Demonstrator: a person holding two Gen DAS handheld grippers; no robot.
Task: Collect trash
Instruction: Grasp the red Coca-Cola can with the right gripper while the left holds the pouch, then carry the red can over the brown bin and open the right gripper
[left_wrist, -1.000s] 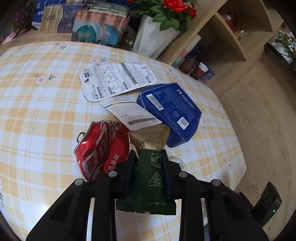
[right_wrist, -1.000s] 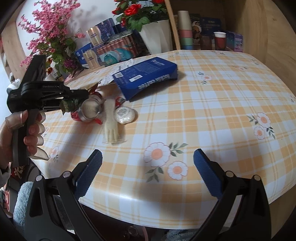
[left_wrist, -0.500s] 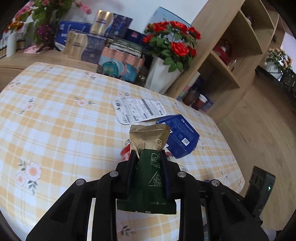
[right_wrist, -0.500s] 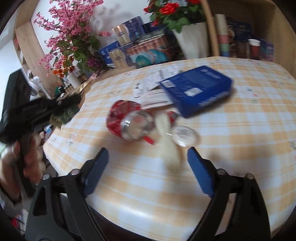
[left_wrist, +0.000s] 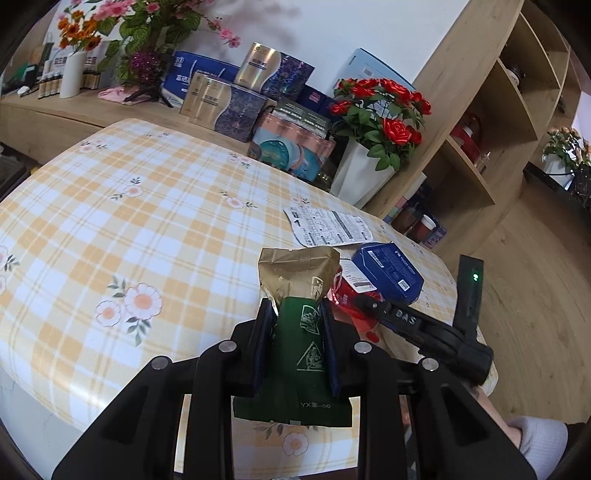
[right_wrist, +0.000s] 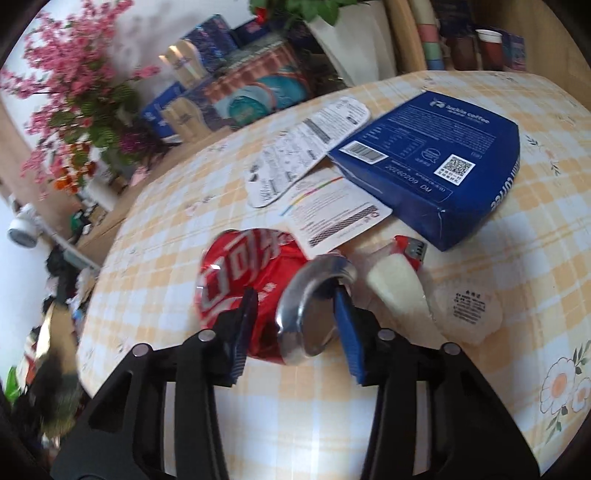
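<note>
Clamping a green and gold foil packet (left_wrist: 299, 325), the left gripper (left_wrist: 295, 332) holds it upright above the checked worktop (left_wrist: 110, 221), both pads pressed against the packet's narrow green middle while its crumpled gold top sticks out past the fingertips. The right gripper (right_wrist: 293, 325) has its jaws closing around a crushed red soda can (right_wrist: 258, 291) lying on its side on the worktop; the can's silver end (right_wrist: 314, 306) faces the camera, the left blue pad lies against the red wall, and the right pad sits at the rim of the silver end, though whether it already presses there cannot be told.

The rest of the trash lies in one cluster just behind and beside the can. One blue coffee box (right_wrist: 436, 162) lies flat and closed; its contents cannot be seen. Two printed white cards lie by it: a rounded one (right_wrist: 306, 144) further back, its edge tucked under the box, and a second with a colour stripe and barcode (right_wrist: 332, 218) resting partly on the can. One white glove-like piece (right_wrist: 395, 280) and one small round white pack with printed text (right_wrist: 469, 306) lie just right of the can, with a small red item (right_wrist: 406, 247) beside the box. From the left wrist view the right gripper's black body (left_wrist: 424, 328) reaches in over the can (left_wrist: 351, 299).
</note>
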